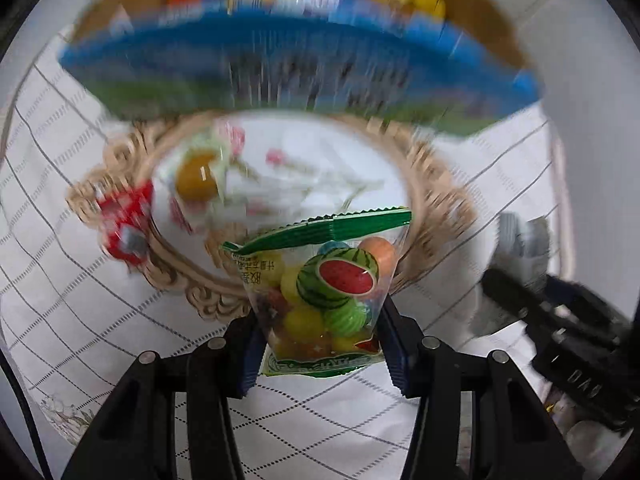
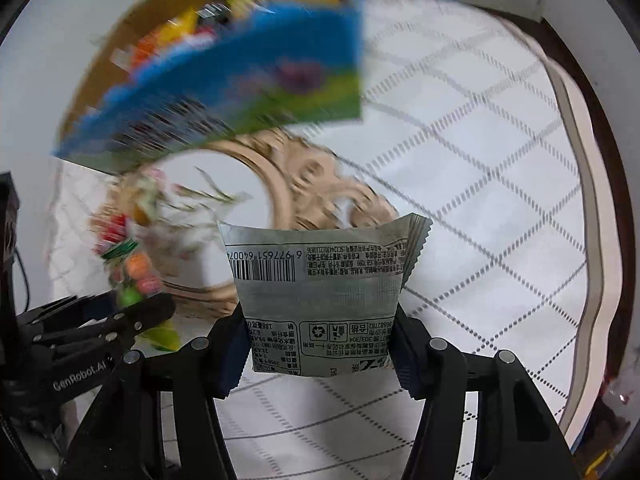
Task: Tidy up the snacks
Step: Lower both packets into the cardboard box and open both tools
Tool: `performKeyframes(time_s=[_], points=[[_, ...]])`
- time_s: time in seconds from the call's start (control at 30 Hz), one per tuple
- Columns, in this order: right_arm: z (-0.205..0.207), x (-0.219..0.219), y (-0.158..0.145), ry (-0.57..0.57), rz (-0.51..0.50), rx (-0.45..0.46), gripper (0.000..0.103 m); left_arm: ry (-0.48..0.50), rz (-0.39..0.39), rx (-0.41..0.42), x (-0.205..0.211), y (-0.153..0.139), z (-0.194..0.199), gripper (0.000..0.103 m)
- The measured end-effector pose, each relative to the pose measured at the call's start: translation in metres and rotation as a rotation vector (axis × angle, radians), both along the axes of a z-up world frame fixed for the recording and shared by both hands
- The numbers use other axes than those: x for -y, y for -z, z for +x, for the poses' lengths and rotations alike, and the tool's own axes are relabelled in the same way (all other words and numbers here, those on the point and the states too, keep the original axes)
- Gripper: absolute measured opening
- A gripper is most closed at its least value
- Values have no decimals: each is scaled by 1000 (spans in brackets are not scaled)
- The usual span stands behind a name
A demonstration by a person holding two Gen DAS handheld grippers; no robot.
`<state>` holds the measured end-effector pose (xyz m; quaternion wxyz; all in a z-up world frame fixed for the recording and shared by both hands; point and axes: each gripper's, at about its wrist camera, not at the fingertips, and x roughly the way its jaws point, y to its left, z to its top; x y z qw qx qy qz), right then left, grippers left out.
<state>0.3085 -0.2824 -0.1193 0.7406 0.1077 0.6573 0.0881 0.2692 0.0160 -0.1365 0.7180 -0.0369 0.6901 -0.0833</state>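
My left gripper (image 1: 320, 344) is shut on a clear candy bag (image 1: 326, 288) with a green top and a watermelon picture, held above the table. My right gripper (image 2: 318, 348) is shut on a grey snack packet (image 2: 320, 276) with a barcode and printed text. Below both lies a white plate with an ornate beige rim (image 1: 436, 184), blurred, with a red wrapped sweet (image 1: 124, 220) on its left rim and an orange-yolk coloured sweet (image 1: 198, 176) on it. The left gripper with its candy bag (image 2: 132, 276) shows at the left of the right wrist view.
A large blue and green snack bag (image 1: 280, 64) leans out of a cardboard box (image 2: 132, 16) holding orange and yellow packs behind the plate. A white cloth with a grey diamond grid (image 2: 480, 184) covers the table. The table edge (image 2: 580, 200) runs down the right.
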Motion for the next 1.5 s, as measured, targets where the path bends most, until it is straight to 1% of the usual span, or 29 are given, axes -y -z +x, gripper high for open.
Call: performKeyframes(time_s=[0.1, 0.2, 0.27, 0.3, 0.37, 0.43, 0.5, 0.6, 0.73, 0.83, 0.87, 0.9, 0.97, 1.0, 1.1, 1.17, 1.3, 1.4, 1.5], points=[[12, -5, -35, -17, 35, 63, 63, 9, -42, 83, 2, -49, 21, 48], [33, -8, -75, -29, 63, 147, 63, 19, -73, 114, 4, -81, 47, 48], [51, -13, -94, -40, 50, 203, 63, 28, -63, 135, -1, -92, 68, 48], [63, -14, -101, -42, 42, 227, 63, 39, -40, 154, 0, -97, 81, 48], [87, -15, -110, -37, 32, 259, 63, 47, 7, 182, -6, -97, 106, 48], [110, -17, -114, -33, 18, 273, 63, 47, 45, 171, -11, -88, 130, 48], [135, -20, -113, -34, -7, 272, 63, 39, 70, 146, -17, -76, 151, 48], [173, -30, -98, -43, -41, 238, 63, 22, 111, 87, -24, -48, 179, 48], [204, -35, -67, -45, -69, 184, 63, 6, 155, 46, -32, -19, 202, 48], [221, -39, -48, -41, -71, 141, 64, -2, 159, 21, -34, -3, 216, 49], [227, -40, -38, -41, -73, 113, 66, -5, 154, 4, -34, 3, 220, 49], [234, -41, -29, -38, -79, 75, 75, -8, 154, -2, -34, 7, 224, 49], [239, -41, -16, -34, -77, 43, 91, -15, 162, 1, -34, 10, 229, 67], [241, -40, -12, -24, -75, 39, 91, -18, 157, 3, -34, 10, 231, 82], [241, -38, -7, -9, -66, 44, 91, -20, 155, 31, -33, 6, 232, 85], [240, -37, -8, 0, -61, 53, 91, -11, 159, 40, -31, 3, 230, 85], [233, -37, -16, 0, -58, 74, 91, -13, 164, 75, -29, -6, 223, 85], [226, -37, -23, -5, -65, 91, 91, -35, 151, 99, -29, -16, 212, 85], [214, -36, -34, -11, -81, 125, 91, -47, 149, 142, -33, -30, 196, 85]])
